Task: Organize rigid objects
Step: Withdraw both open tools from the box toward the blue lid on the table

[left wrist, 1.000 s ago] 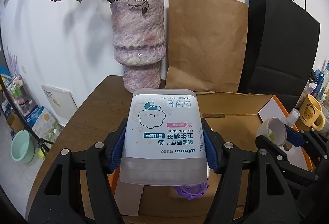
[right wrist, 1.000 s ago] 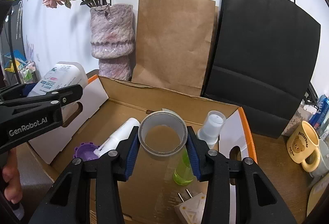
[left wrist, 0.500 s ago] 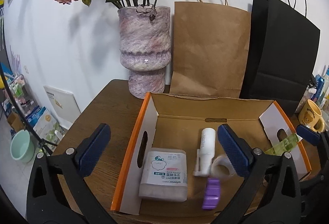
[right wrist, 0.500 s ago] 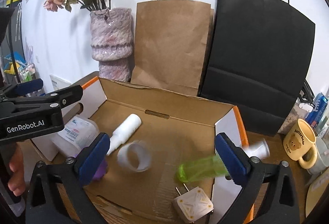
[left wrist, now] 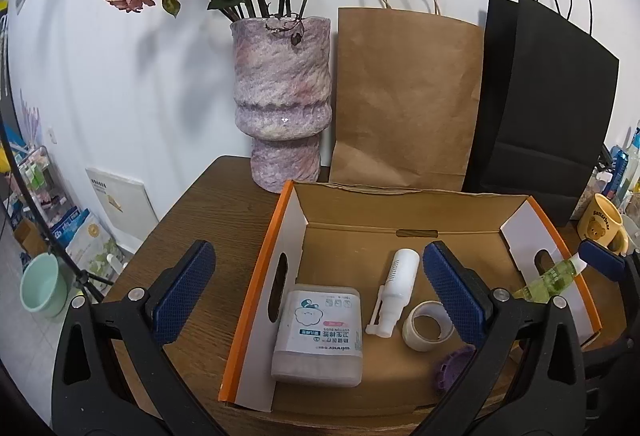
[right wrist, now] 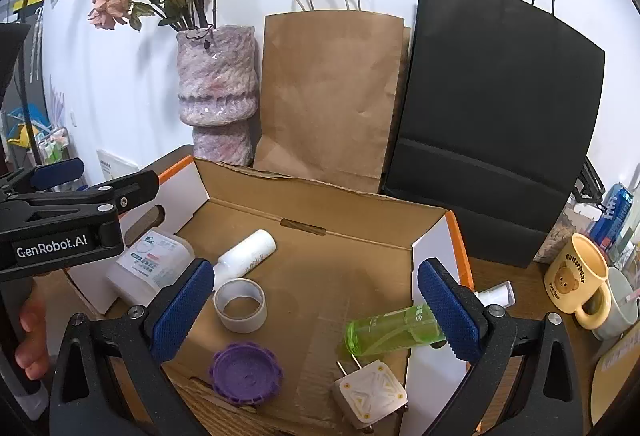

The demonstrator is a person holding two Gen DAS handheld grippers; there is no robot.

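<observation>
An open cardboard box (left wrist: 408, 203) (right wrist: 320, 203) with orange edges stands on the wooden table. In it lie a cotton-bud tub (left wrist: 318, 332) (right wrist: 150, 262), a white spray bottle (left wrist: 394, 290) (right wrist: 246, 254), a tape roll (left wrist: 426, 326) (right wrist: 240, 306), a purple lid (left wrist: 454, 360) (right wrist: 244, 374), a white plug adapter (right wrist: 372, 398) and a green bottle (right wrist: 394, 330) (left wrist: 548, 278) leaning over the right wall. My left gripper (left wrist: 320, 296) is open and empty above the box's left side. My right gripper (right wrist: 312, 310) is open and empty above the box's front.
A purple vase (left wrist: 282, 103) with dried roses, a brown paper bag (left wrist: 404, 107) and a black bag (left wrist: 544, 123) stand behind the box. A yellow bear mug (right wrist: 580, 286) and a can (right wrist: 614, 209) stand at the right. The left gripper's body (right wrist: 60, 224) shows at the left.
Both grippers opened. The left one let go of the cotton-bud tub and the right one the tape roll; both now lie in the box. Both grippers pulled back and up.
</observation>
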